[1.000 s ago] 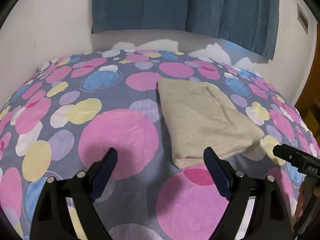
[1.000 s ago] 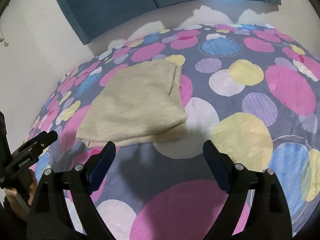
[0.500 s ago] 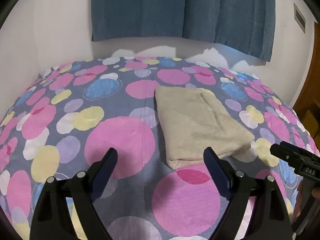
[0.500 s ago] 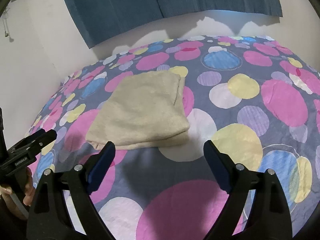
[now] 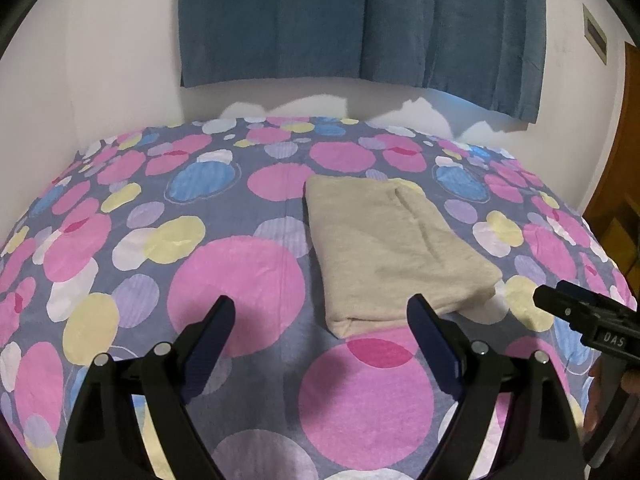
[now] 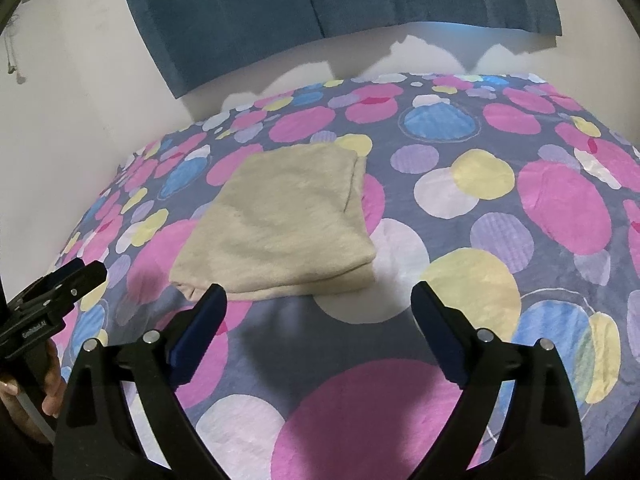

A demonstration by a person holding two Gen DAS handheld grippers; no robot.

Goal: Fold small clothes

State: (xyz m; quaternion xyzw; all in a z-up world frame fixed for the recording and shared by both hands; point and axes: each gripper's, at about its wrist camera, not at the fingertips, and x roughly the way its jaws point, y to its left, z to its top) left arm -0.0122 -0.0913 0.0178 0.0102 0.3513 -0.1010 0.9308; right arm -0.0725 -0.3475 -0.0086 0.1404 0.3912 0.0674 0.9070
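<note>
A beige folded cloth [image 5: 388,244] lies flat on the bed, a neat rectangle with its thick folded edge nearest me. It also shows in the right wrist view [image 6: 280,232]. My left gripper [image 5: 320,312] is open and empty, held above the bedspread just short of the cloth's near left corner. My right gripper [image 6: 320,300] is open and empty, just short of the cloth's near edge. Each gripper shows at the edge of the other's view, the right gripper [image 5: 588,316] and the left gripper [image 6: 52,304].
The bed has a bedspread [image 5: 120,240] with pink, blue, yellow and white circles. A white wall with a blue curtain [image 5: 360,20] stands behind the bed. A wooden door [image 5: 624,160] is at the far right.
Both grippers have drawn back and risen from the cloth, so the cloth looks smaller and more of the wall and curtain shows. The cloth has not moved.
</note>
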